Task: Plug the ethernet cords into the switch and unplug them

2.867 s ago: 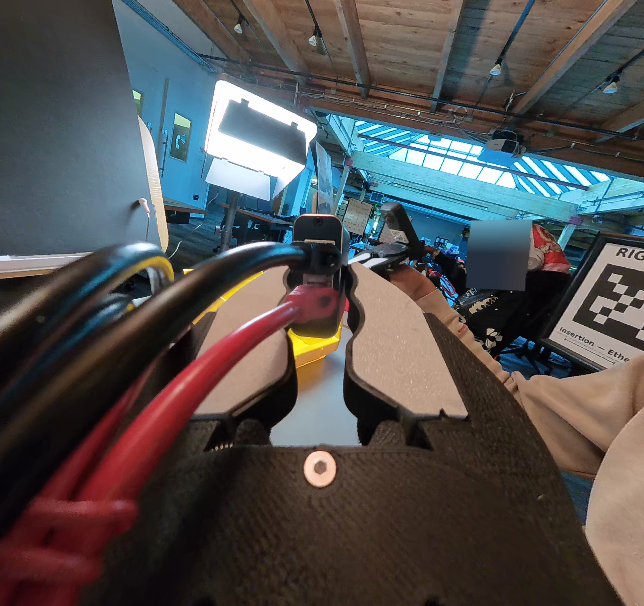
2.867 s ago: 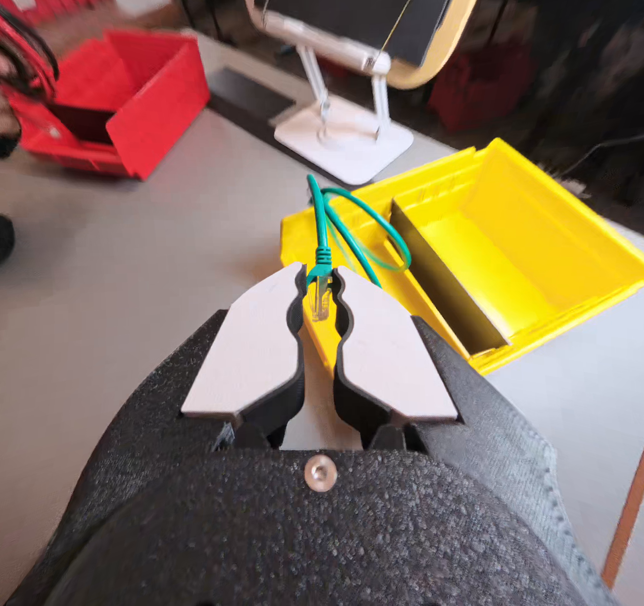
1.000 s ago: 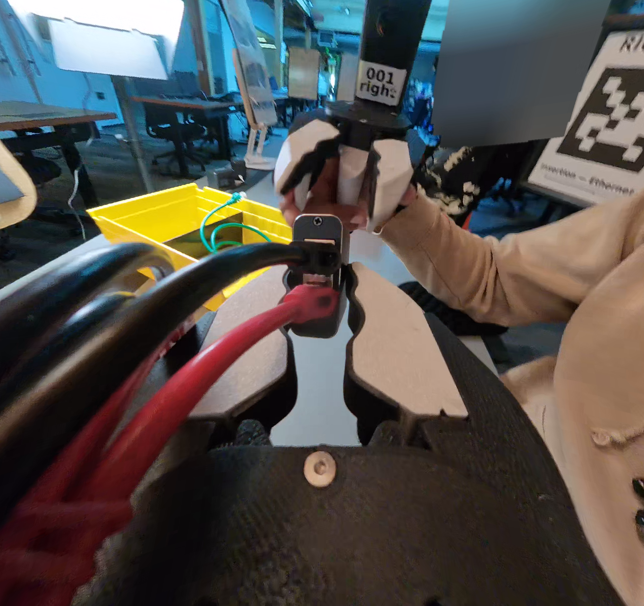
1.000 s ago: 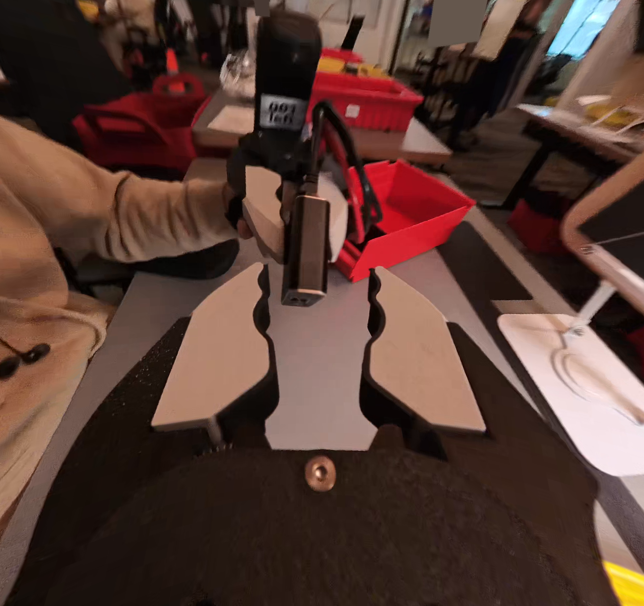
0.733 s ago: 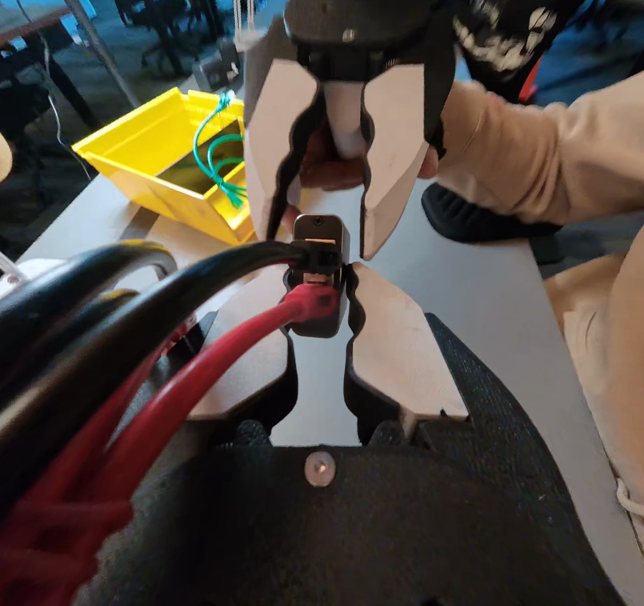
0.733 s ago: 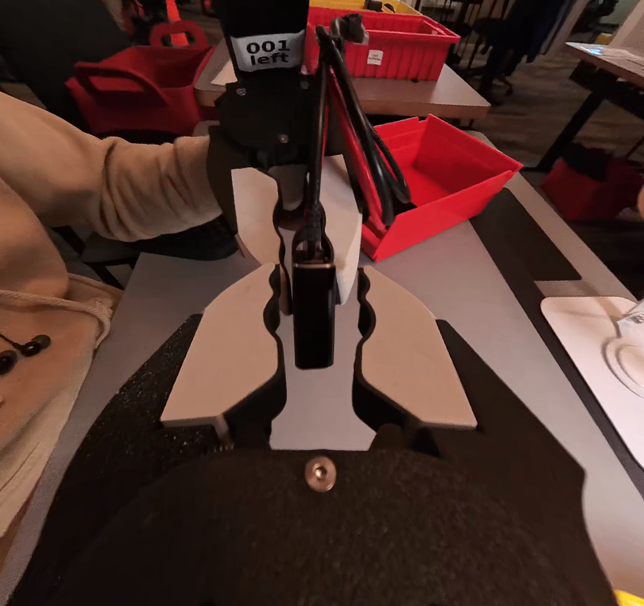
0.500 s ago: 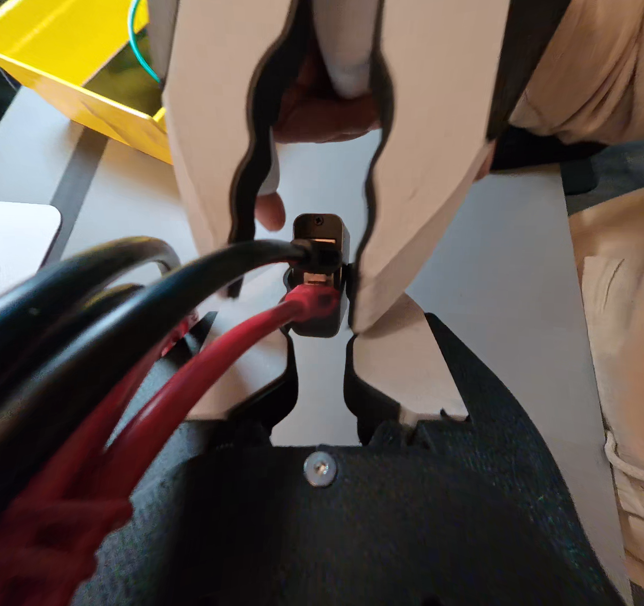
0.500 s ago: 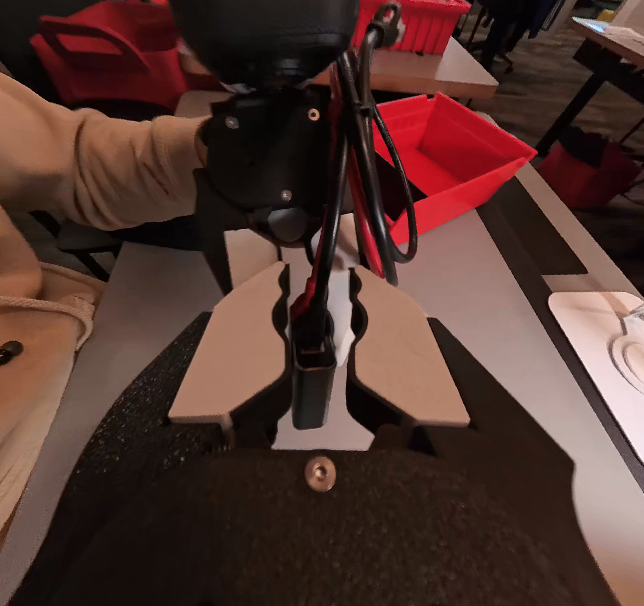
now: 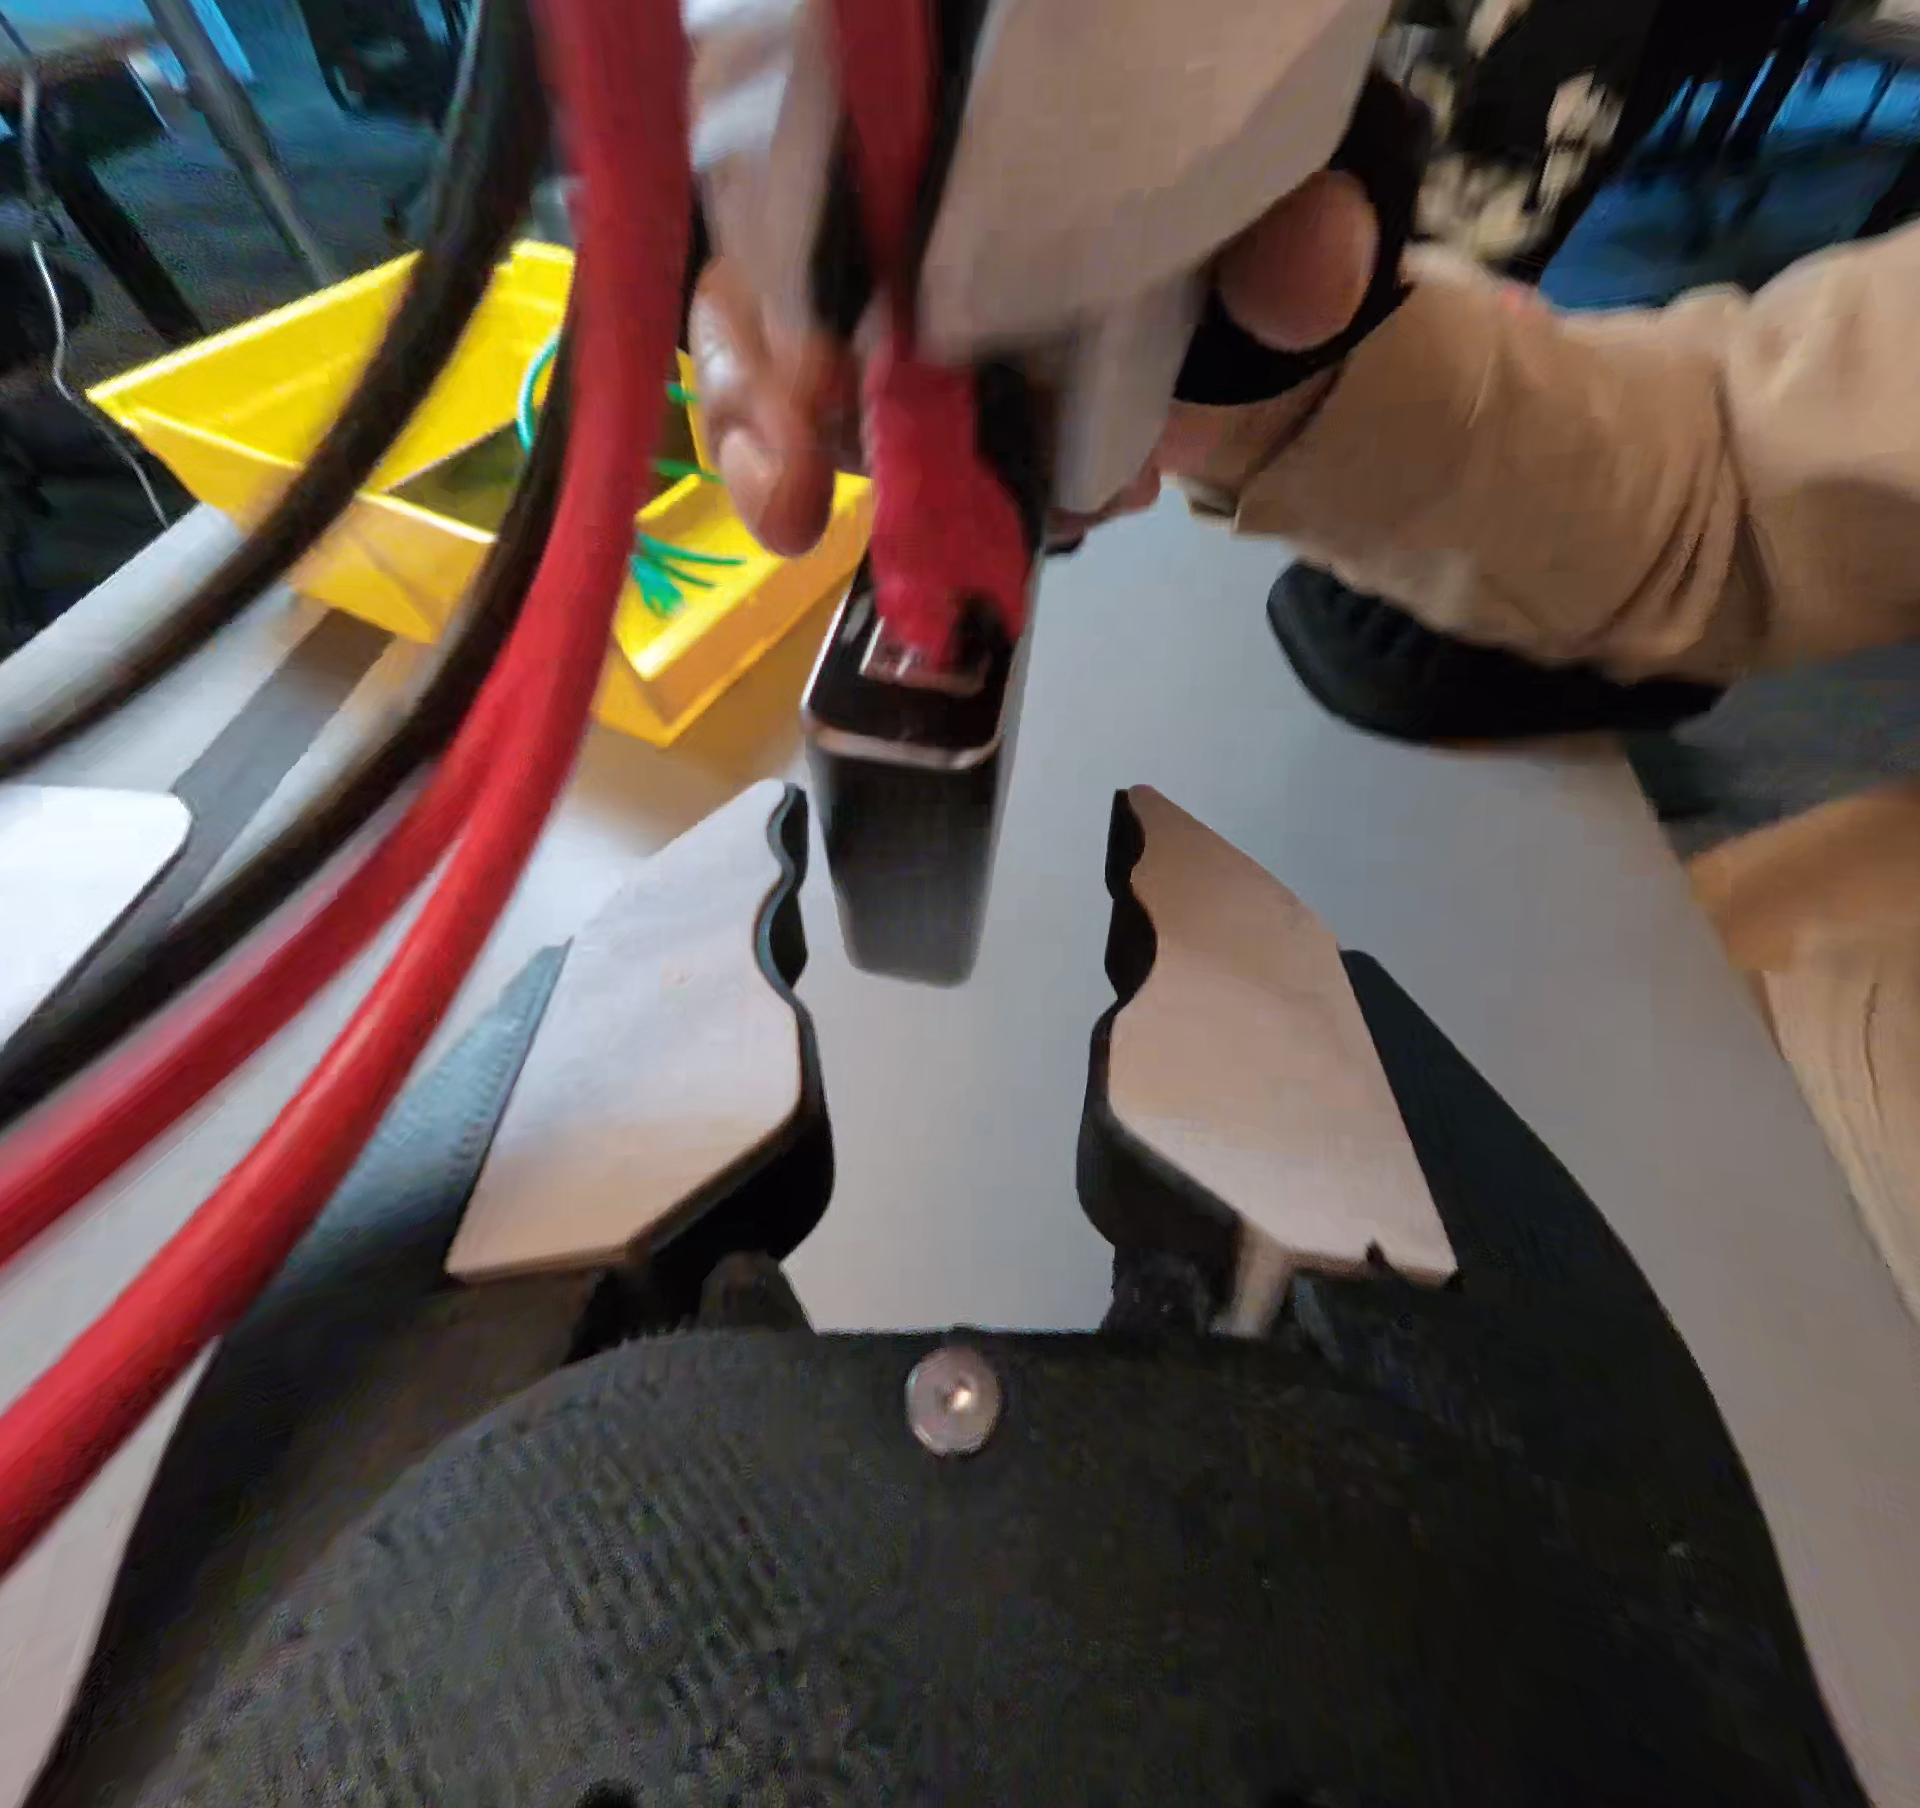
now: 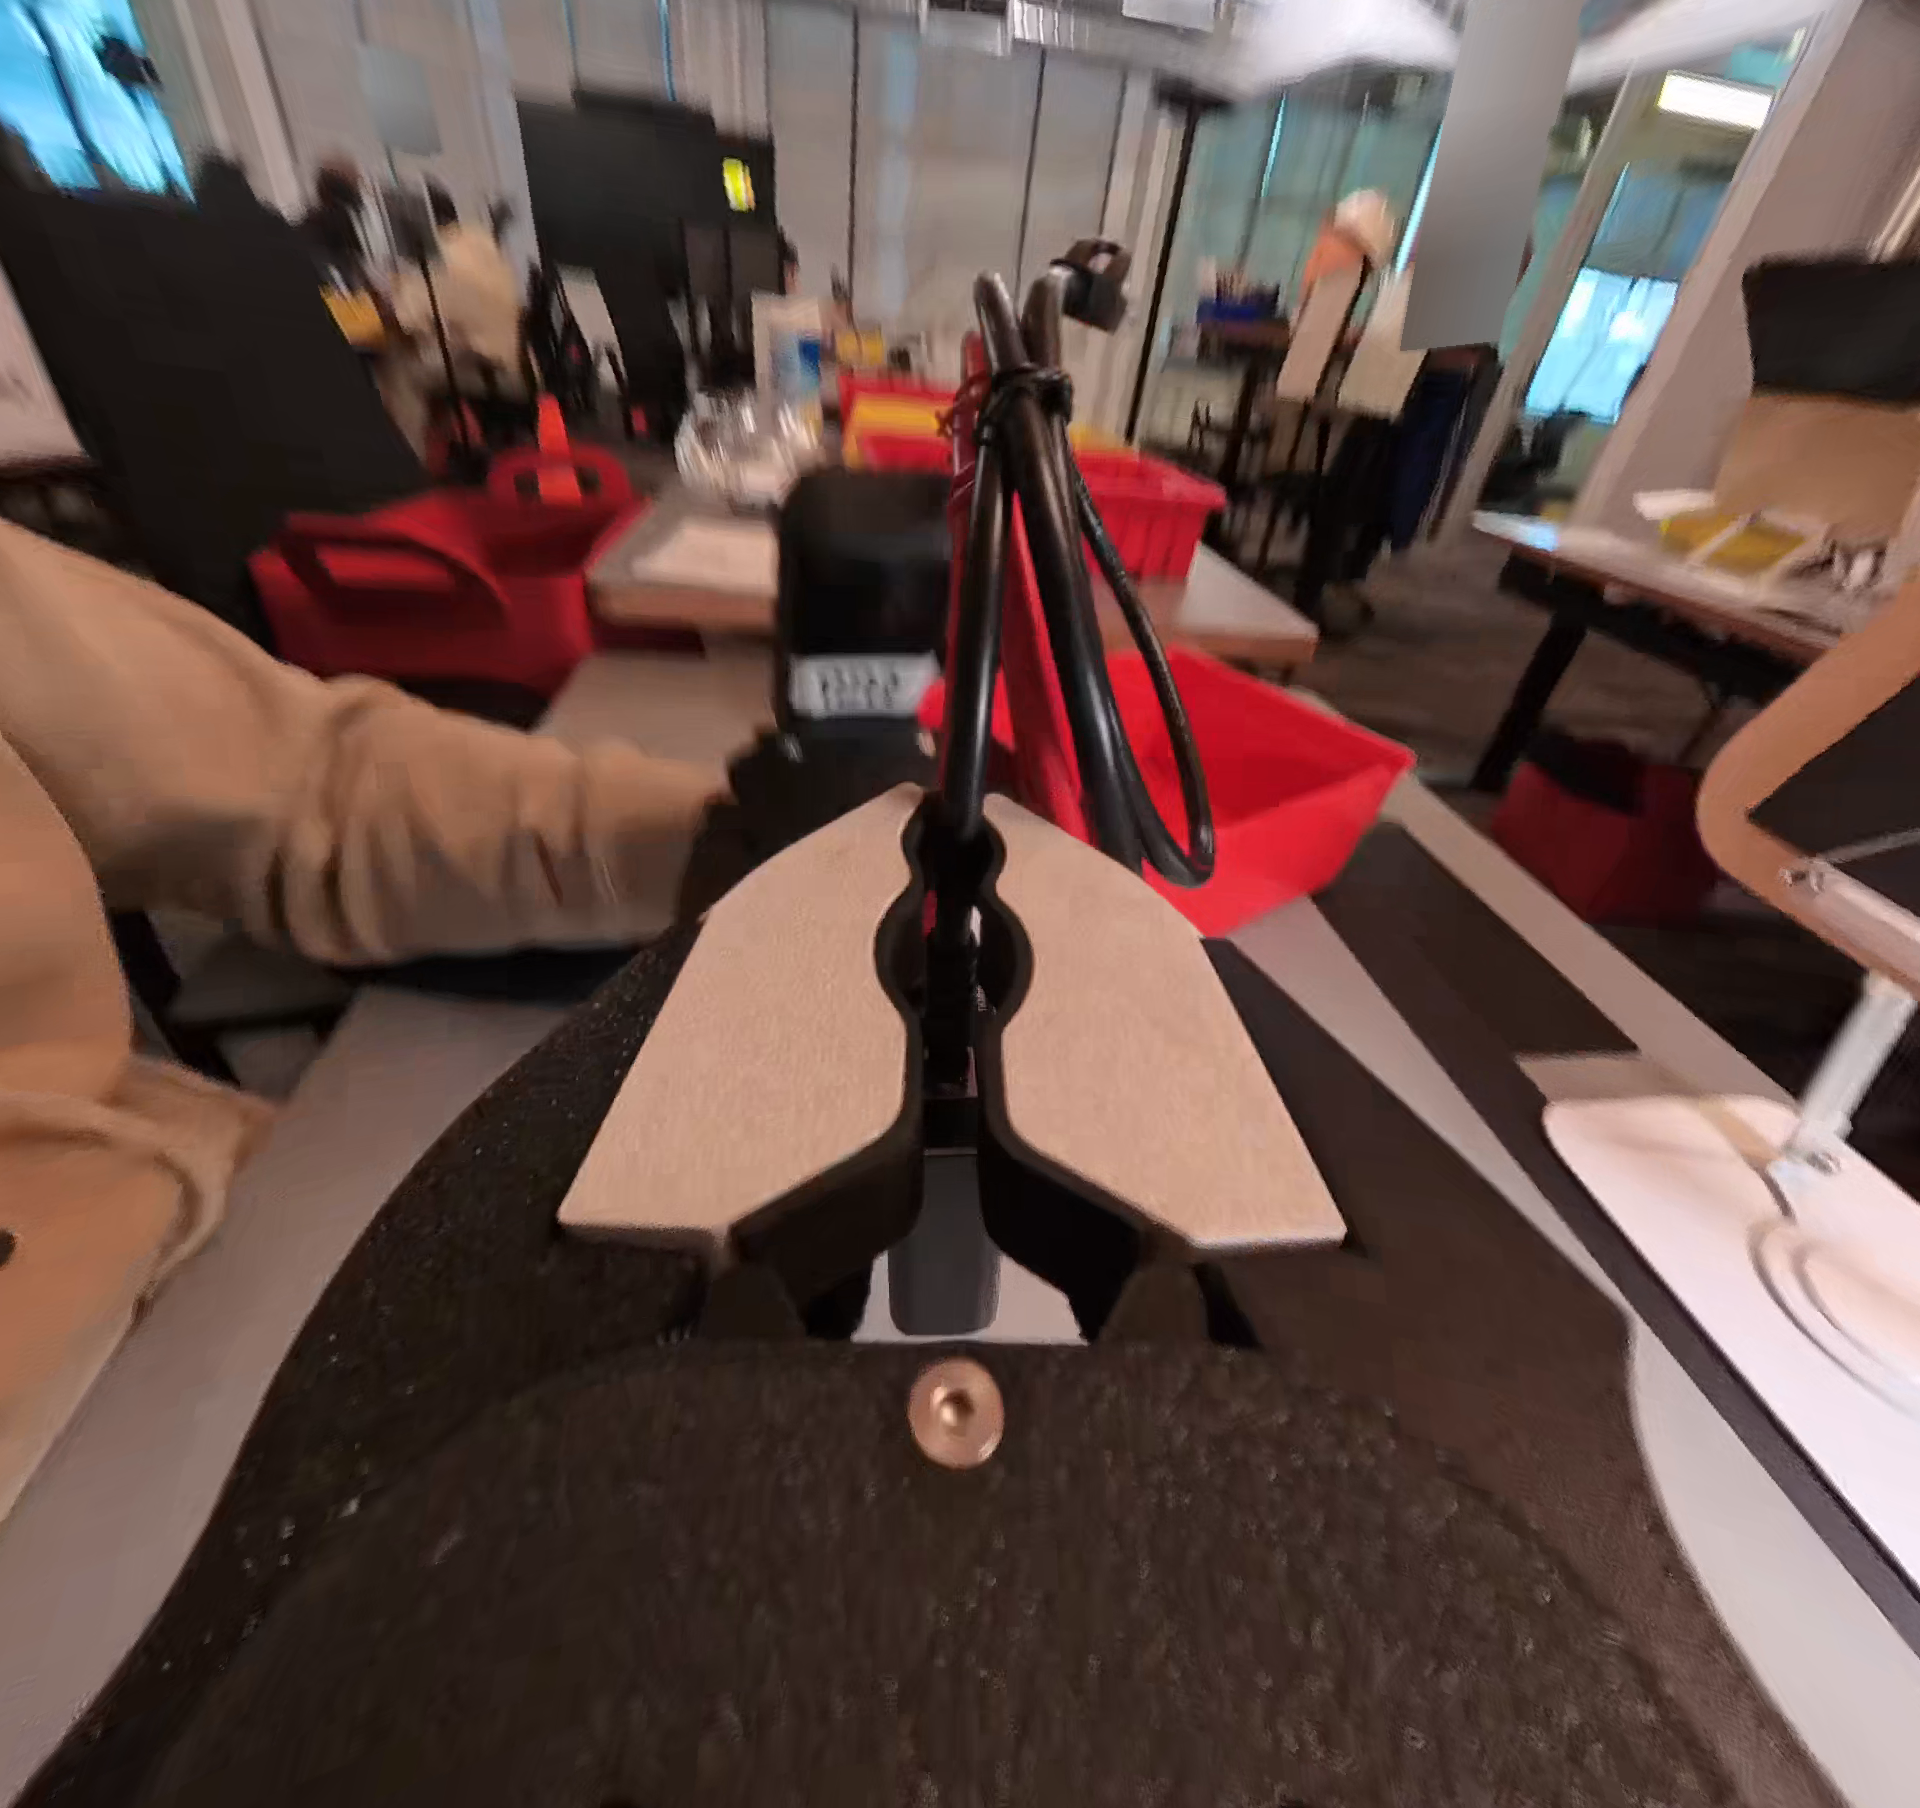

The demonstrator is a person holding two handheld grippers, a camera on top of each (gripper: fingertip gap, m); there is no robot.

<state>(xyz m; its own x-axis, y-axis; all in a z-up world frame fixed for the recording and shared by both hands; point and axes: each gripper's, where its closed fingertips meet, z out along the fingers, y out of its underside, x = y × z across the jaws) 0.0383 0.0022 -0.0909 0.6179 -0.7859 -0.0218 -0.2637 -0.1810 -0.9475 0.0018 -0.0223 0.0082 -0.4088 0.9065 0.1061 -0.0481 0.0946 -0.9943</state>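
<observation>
Left wrist view: the left gripper [image 9: 951, 885] stands with jaws apart and nothing between the pads. The switch [image 9: 909, 802], a small black block, hangs just ahead of the left finger, clear of both pads as far as can be told. A red cord [image 9: 935, 501] is seated in its upper port; a black cord [image 9: 457, 231] runs up and away at left, its plug end hidden. The right gripper [image 9: 904, 304] shows beyond, blurred, closed about the cords above the switch.

Right wrist view: the right gripper [image 10: 953, 927] has its fingers drawn together on the black cord [image 10: 961, 782] where it enters the switch [image 10: 940, 1249], whose dark body sits low between the finger roots. Whether the pads bear on the plug, the cord or the switch body cannot be told exactly. The cord bundle rises tied above the fingertips. The left gripper [image 10: 857, 615] shows beyond, only partly visible.

Other items: a yellow bin [image 9: 416, 470] holds a green cord [image 9: 665, 563], loose and unplugged. A red bin [image 10: 1257, 771] stands on the table [image 10: 436, 1041] behind.

Assessment: the switch appears to rest with the right gripper alone. At least the red cord is plugged. Judged from this, the green cord lies free in the bin, while red and black remain to be pulled. Progress: partway; unplugging is incomplete.
</observation>
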